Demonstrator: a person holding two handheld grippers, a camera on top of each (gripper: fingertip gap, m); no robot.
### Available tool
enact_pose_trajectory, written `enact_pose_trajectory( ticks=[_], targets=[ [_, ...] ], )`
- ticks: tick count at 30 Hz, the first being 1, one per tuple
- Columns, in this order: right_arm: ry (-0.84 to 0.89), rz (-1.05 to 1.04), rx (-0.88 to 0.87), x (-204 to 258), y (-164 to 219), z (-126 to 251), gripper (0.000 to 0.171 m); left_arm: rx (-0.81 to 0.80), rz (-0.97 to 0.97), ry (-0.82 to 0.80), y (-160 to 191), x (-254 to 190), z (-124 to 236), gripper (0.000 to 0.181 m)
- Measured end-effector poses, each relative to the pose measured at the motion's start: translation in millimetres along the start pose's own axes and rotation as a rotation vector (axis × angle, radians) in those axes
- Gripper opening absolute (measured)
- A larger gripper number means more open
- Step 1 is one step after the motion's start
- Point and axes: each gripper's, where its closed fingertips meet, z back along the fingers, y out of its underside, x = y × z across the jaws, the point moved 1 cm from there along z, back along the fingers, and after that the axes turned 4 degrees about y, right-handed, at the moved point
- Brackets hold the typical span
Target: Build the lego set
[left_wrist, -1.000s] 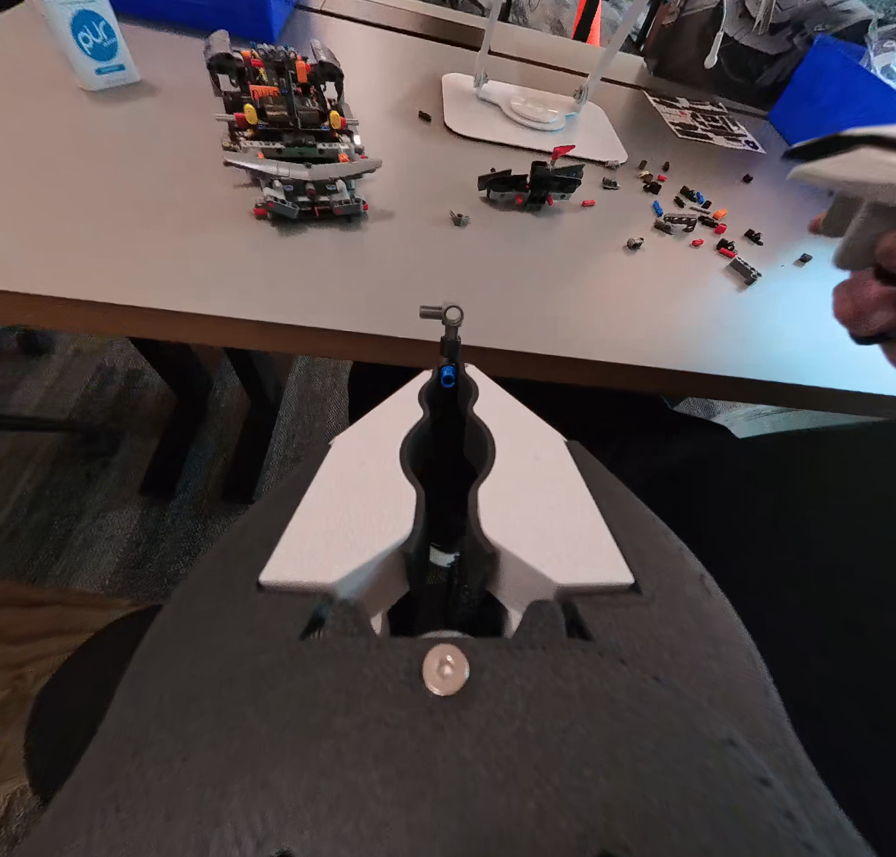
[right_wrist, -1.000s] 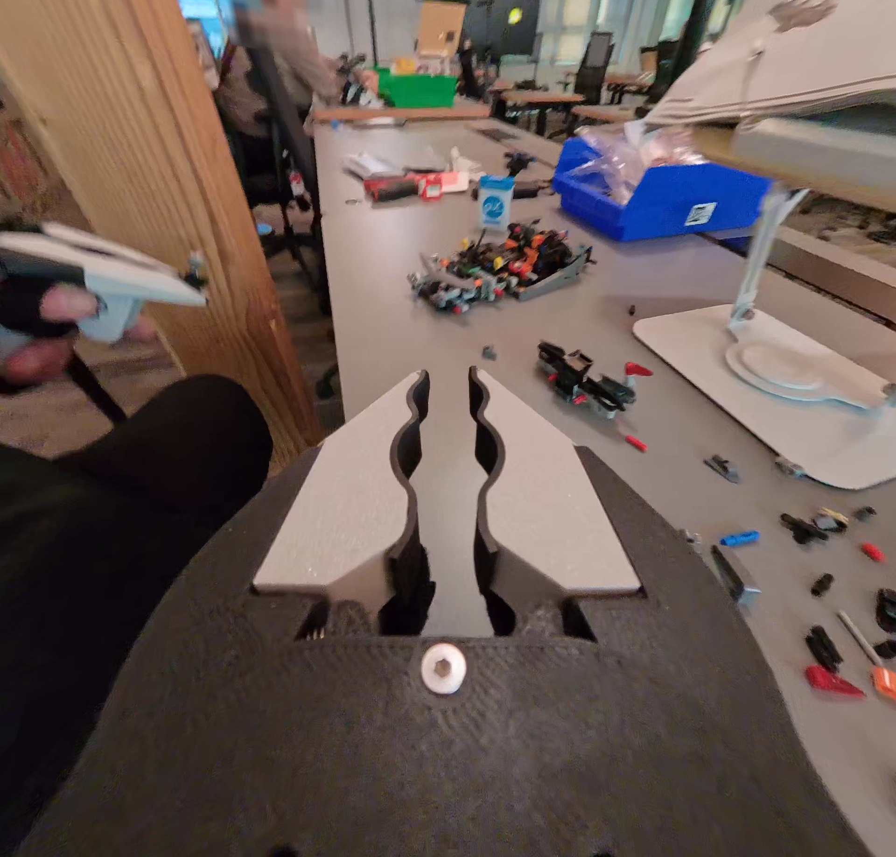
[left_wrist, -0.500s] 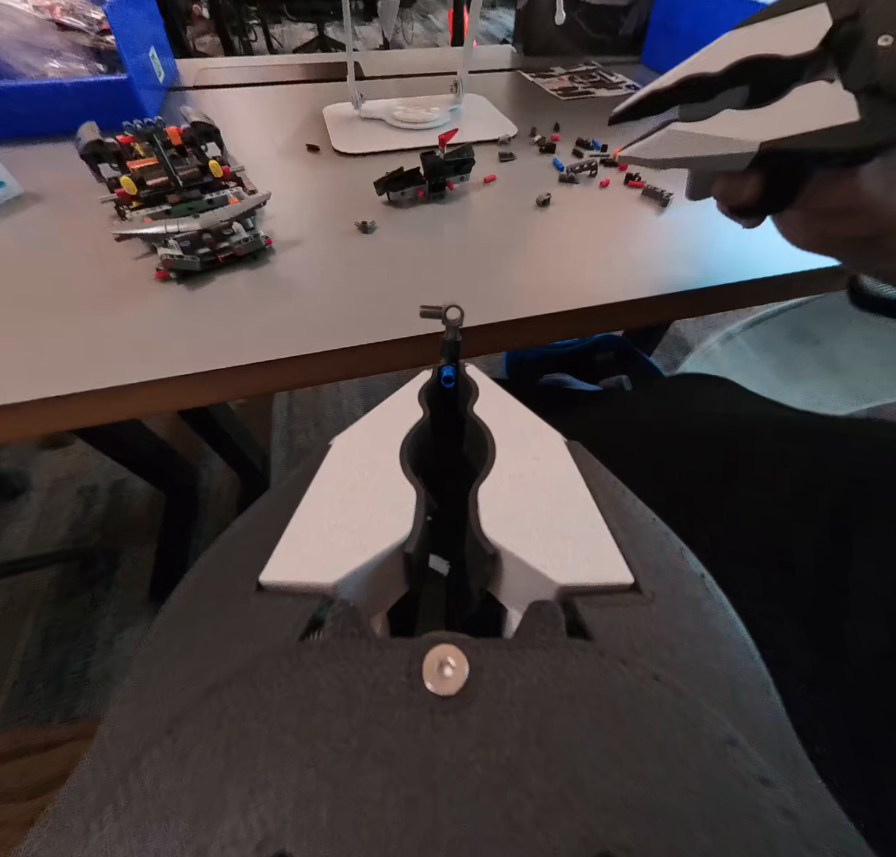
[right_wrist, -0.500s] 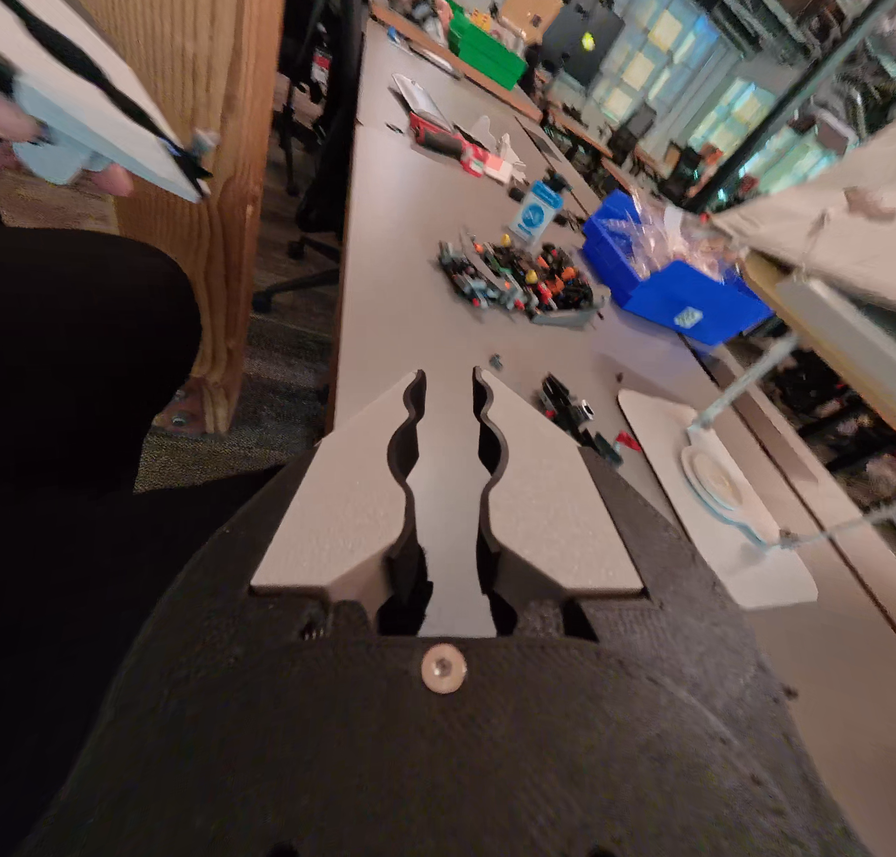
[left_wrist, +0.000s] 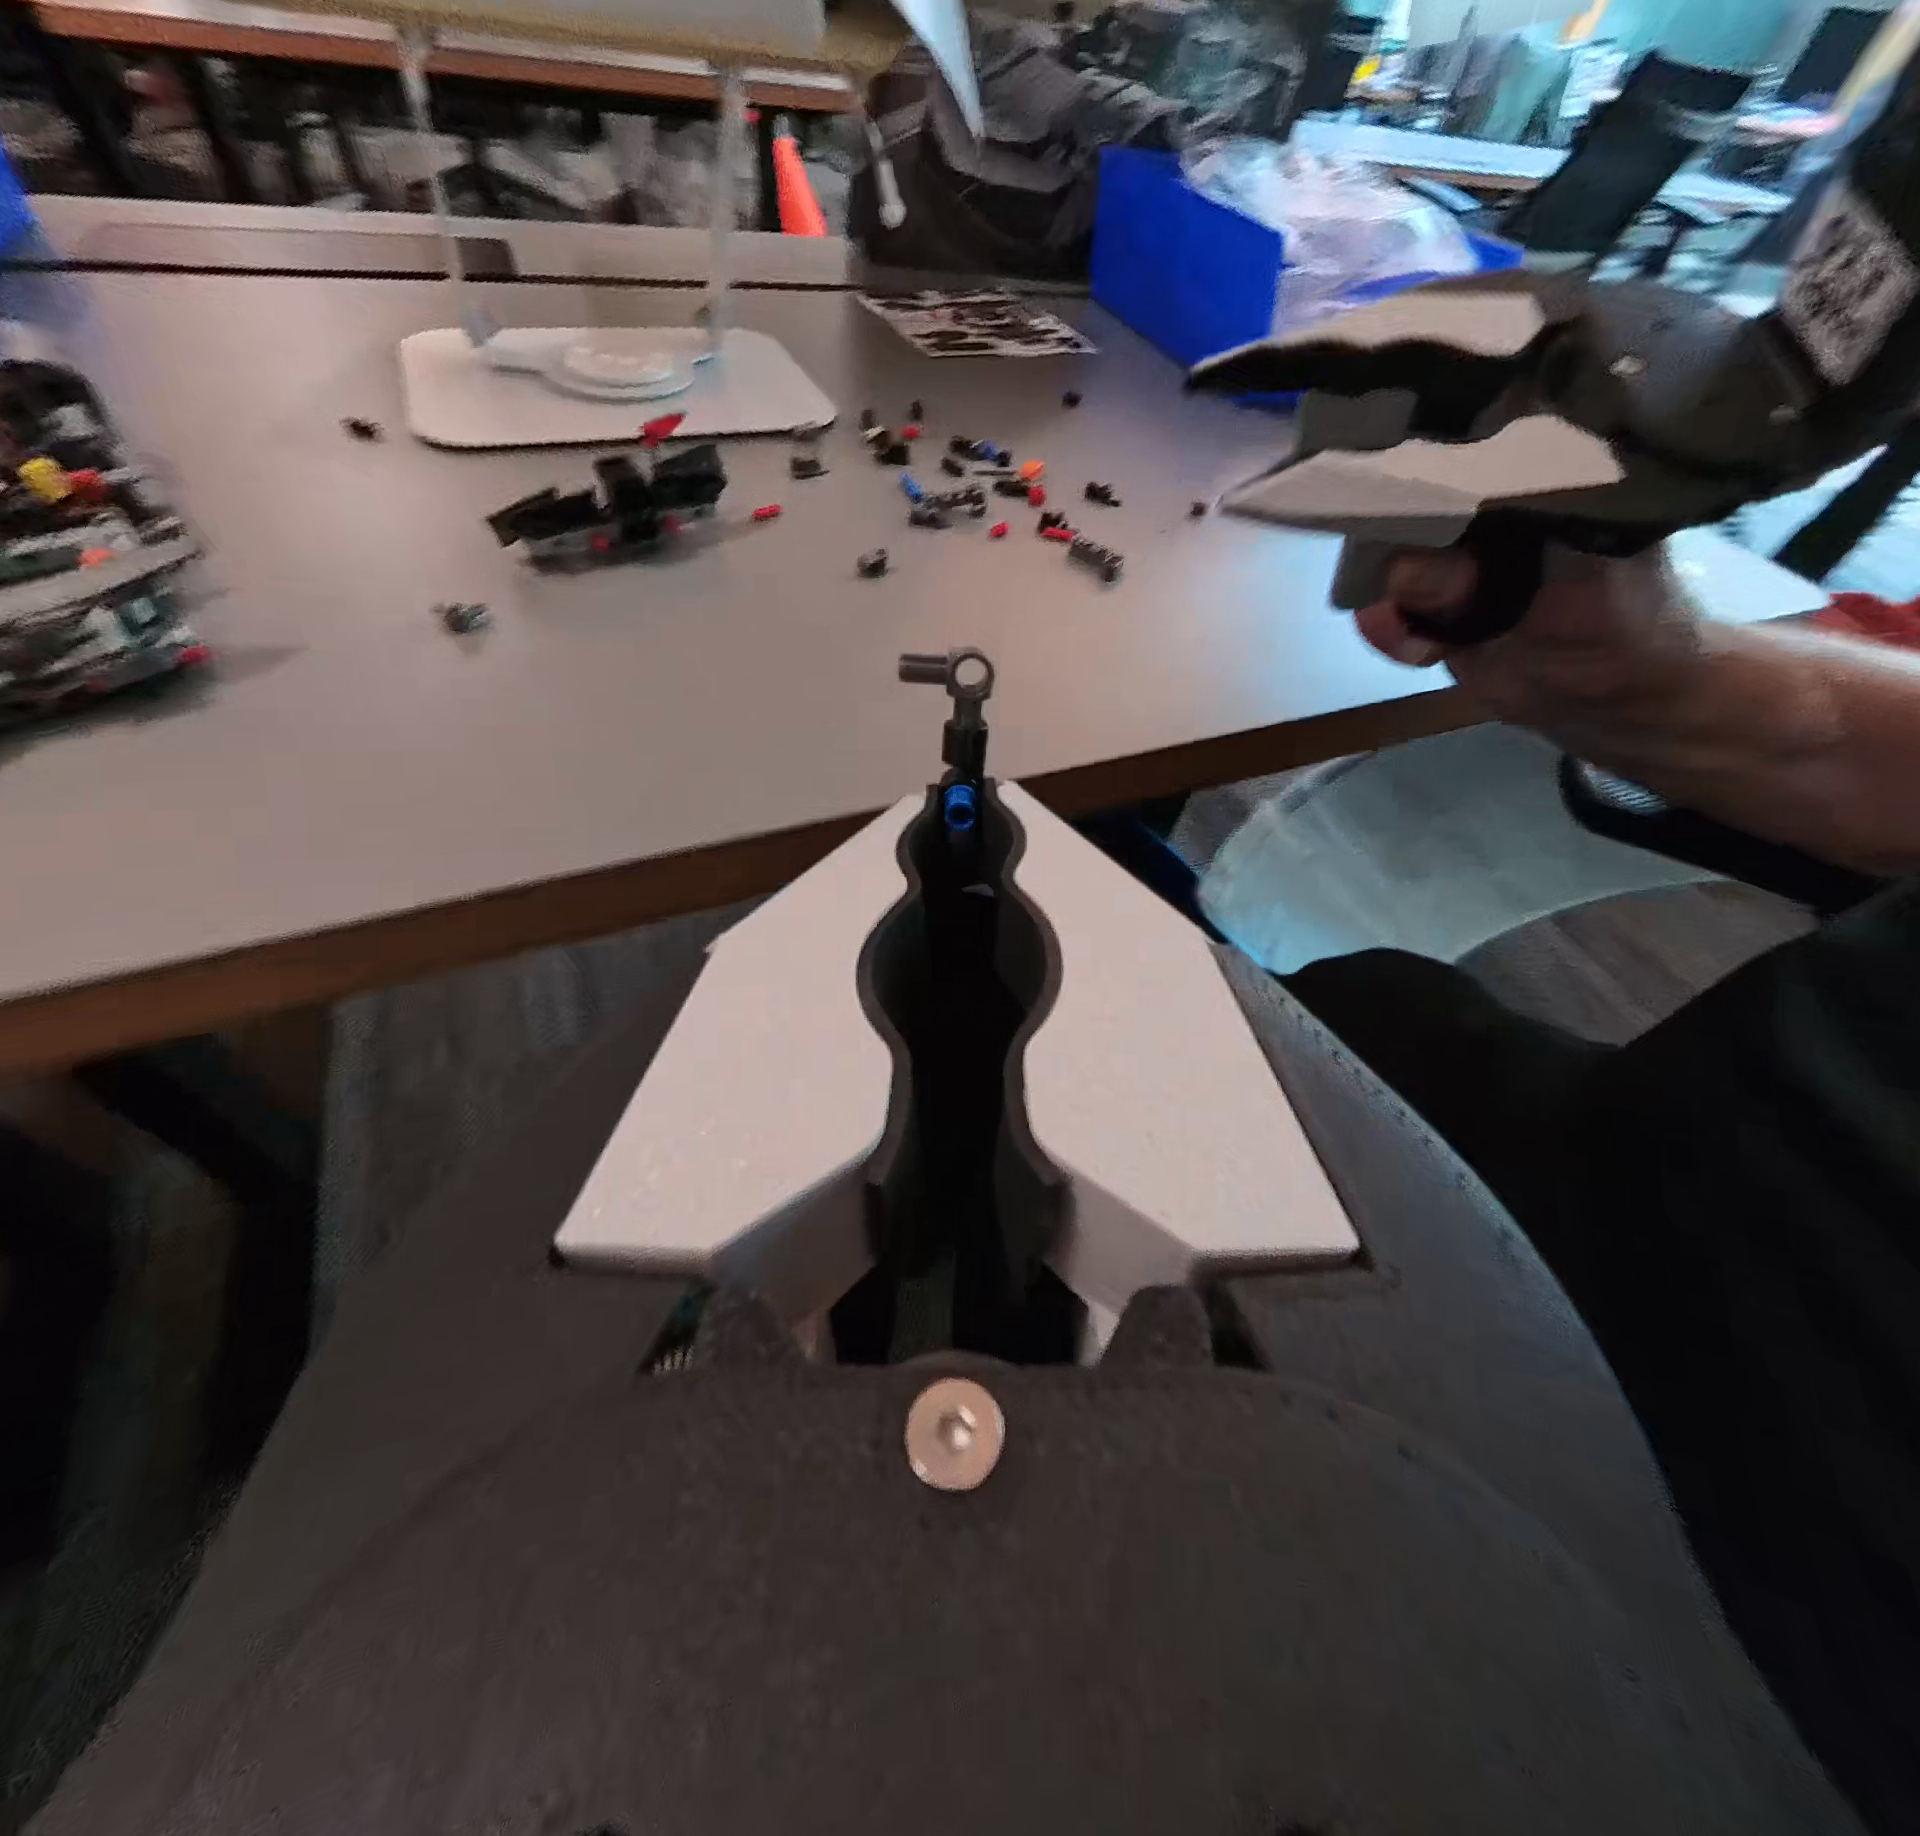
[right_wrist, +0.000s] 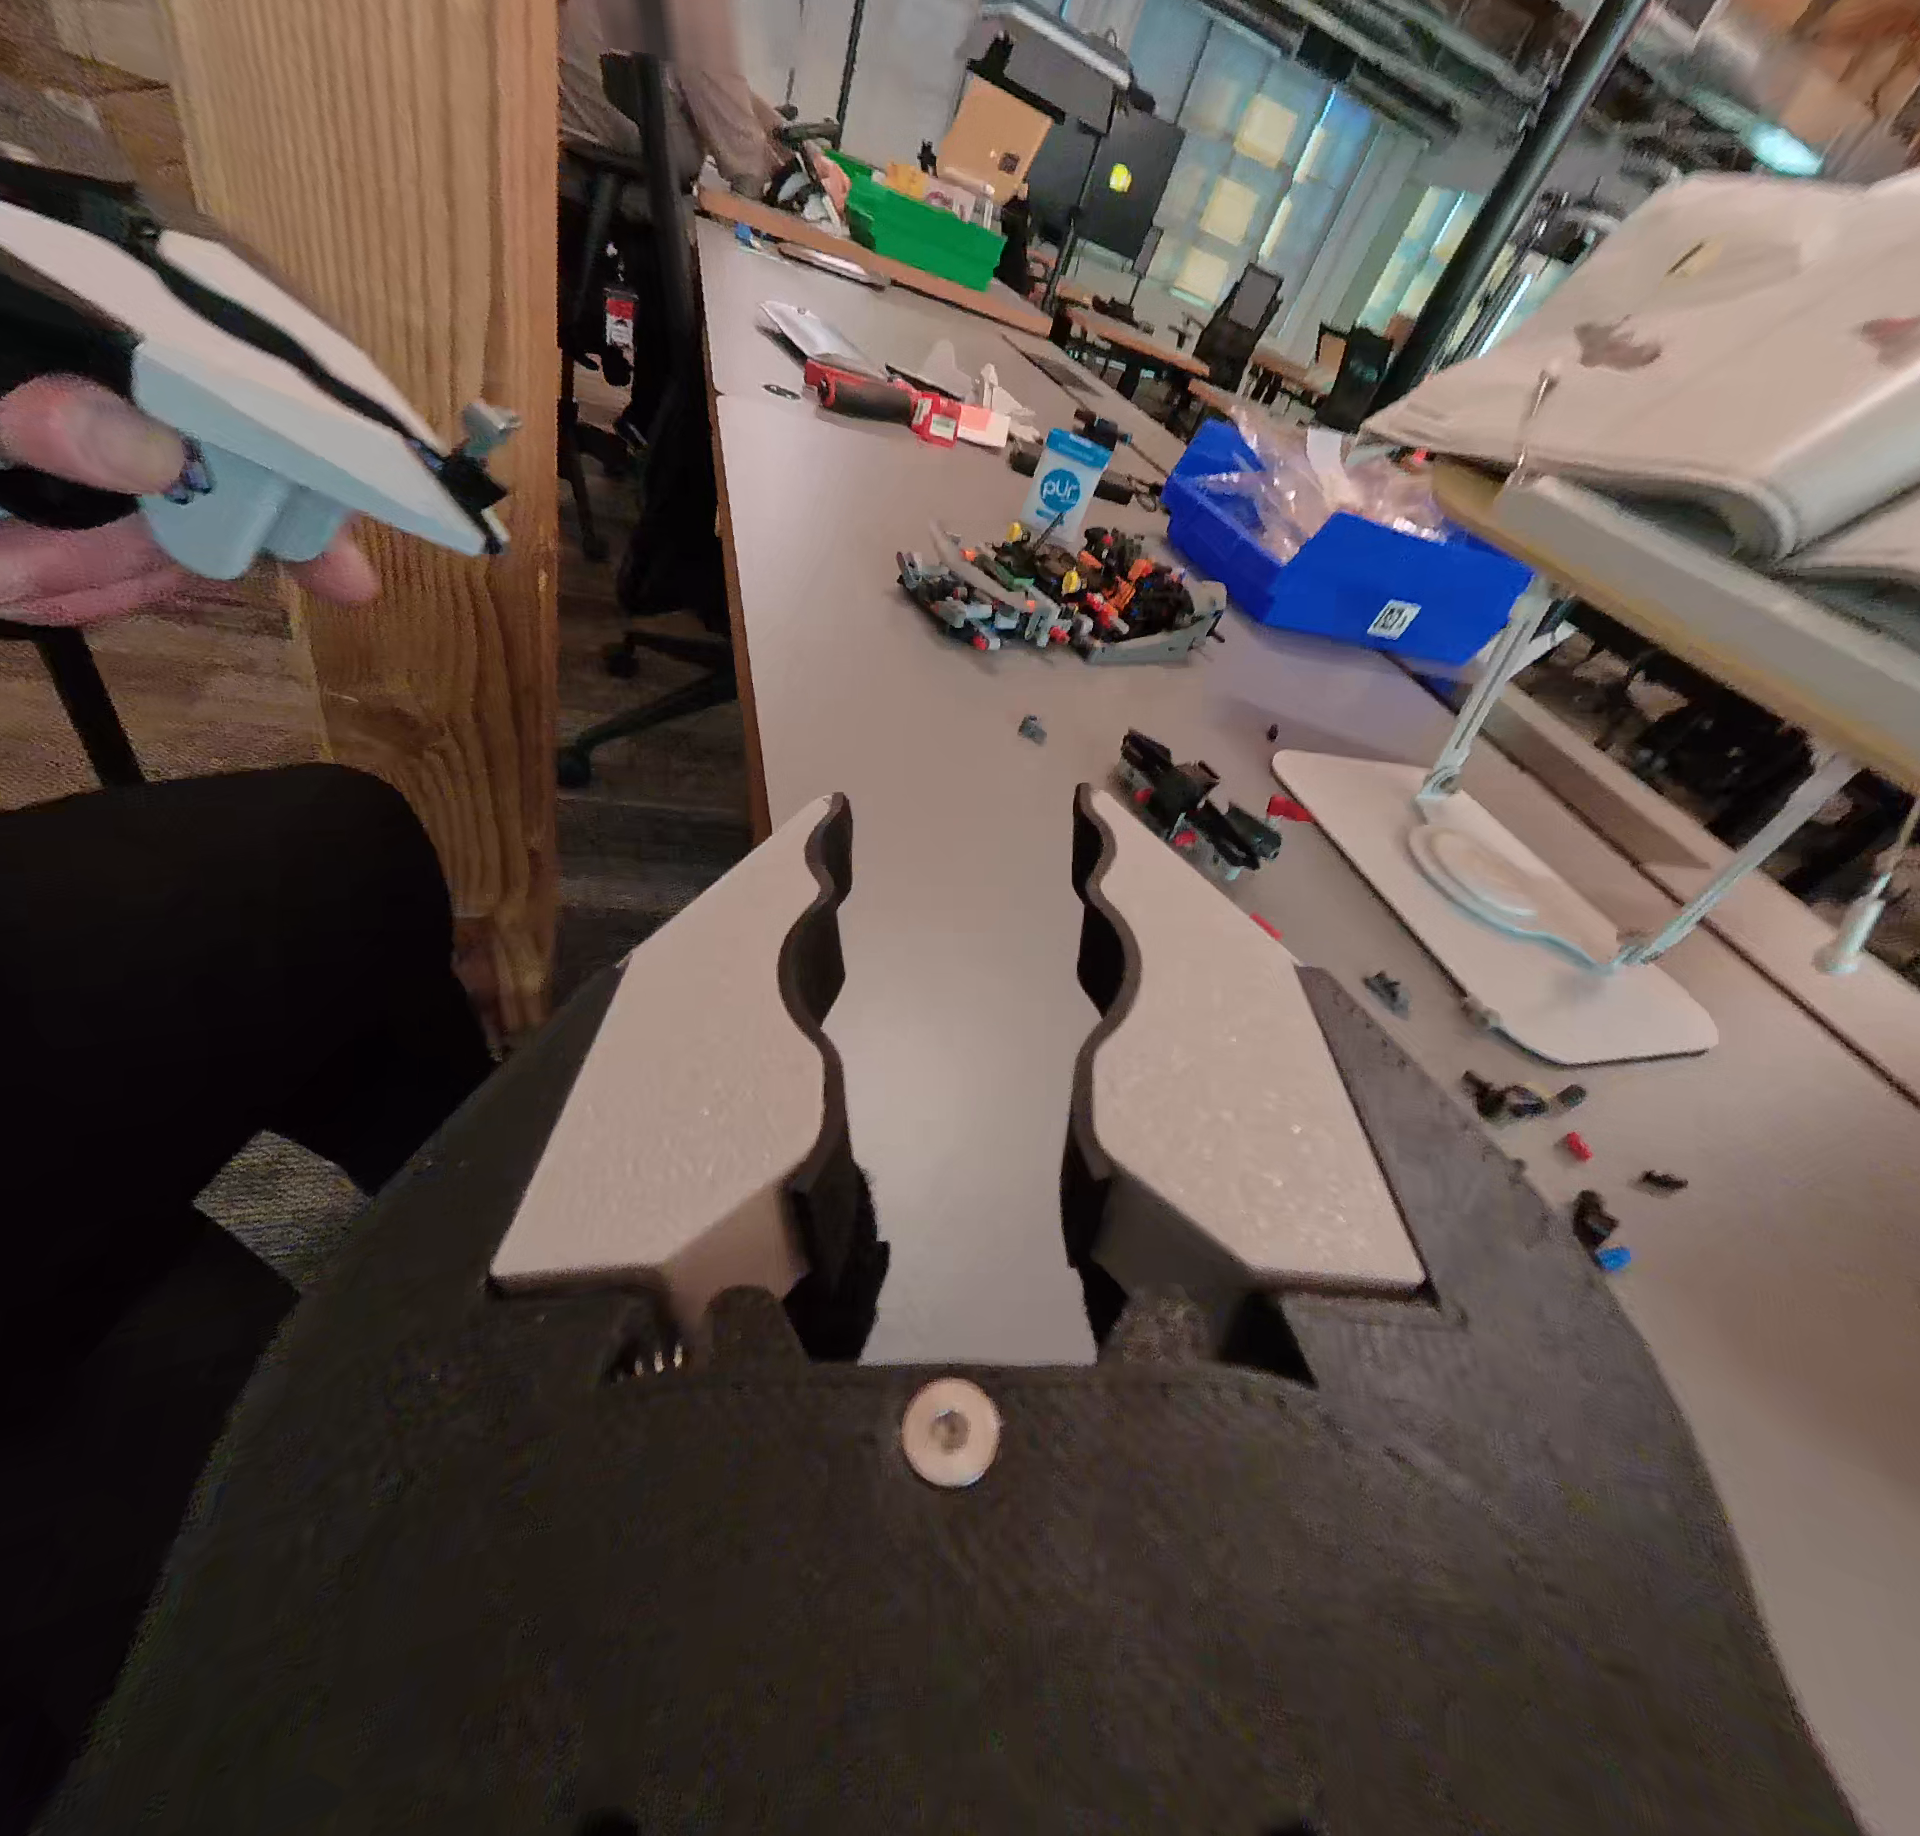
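Your left gripper (left_wrist: pixel 961 799) pinches a small pin assy (left_wrist: pixel 958 690) off the bench's (left_wrist: pixel 623 726) near edge; right gripper (right_wrist: pixel 961 830) wide open, empty. Big build (right_wrist: pixel 1049 591) partly done, sub-build (left_wrist: pixel 613 513) and loose parts (left_wrist: pixel 977 498) left.

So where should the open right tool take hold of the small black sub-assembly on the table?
Probably across the narrow black body of the small black sub-assembly, coming down from above: it lies flat and long on the table, and the red piece sticking up at one end looks easy to knock. The right tool is open.

Blue bin (right_wrist: pixel 1371 581), wooden post (right_wrist: pixel 384 332)
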Motion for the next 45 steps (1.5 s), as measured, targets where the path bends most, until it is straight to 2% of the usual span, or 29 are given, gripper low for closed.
enact_pose_trajectory(
  ticks=[5,8,11,15,22,29,38,41,45],
  targets=[
    [0.005,-0.027,0.094,4.9,15.5,-16.8,0.05,-0.005,-0.032,0.204,-41.8,48.6,-40.4,0.004],
    [0.08,0.12,0.164,-20.9,18.9,-34.1,0.049,-0.022,-0.002,0.363,-68.3,78.7,-78.2,0.004],
    [0.102,0.157,0.214,-53.5,17.4,-60.8,0.052,-0.026,0.025,0.479,-91.2,96.3,-113.1,0.004],
    [0.161,0.261,0.248,-92.4,1.9,-84.5,0.063,-0.011,0.058,0.57,-111.8,97.9,-150.5,0.004],
    [0.151,0.33,0.21,-126.8,-35.0,-84.5,0.065,0.084,0.192,0.752,-135.7,73.8,-207.9,0.004],
    [0.111,0.329,0.247,-151.8,-20.3,-97.8,0.066,0.156,0.264,0.88,-141.8,57.3,-235.6,0.004],
    [0.127,0.495,0.326,-157.2,-14.4,-107.9,0.053,0.193,0.306,0.969,-135.9,46.9,-241.3,0.004],
    [0.141,0.509,0.338,-159.1,-11.1,-111.4,0.041,0.177,0.325,0.975,-137.3,48.1,-241.3,0.004],
    [0.168,0.497,0.339,-163.7,-9.1,-114.5,0.035,0.155,0.35,0.966,-137.7,51.3,-244.1,0.004]
  ],
)
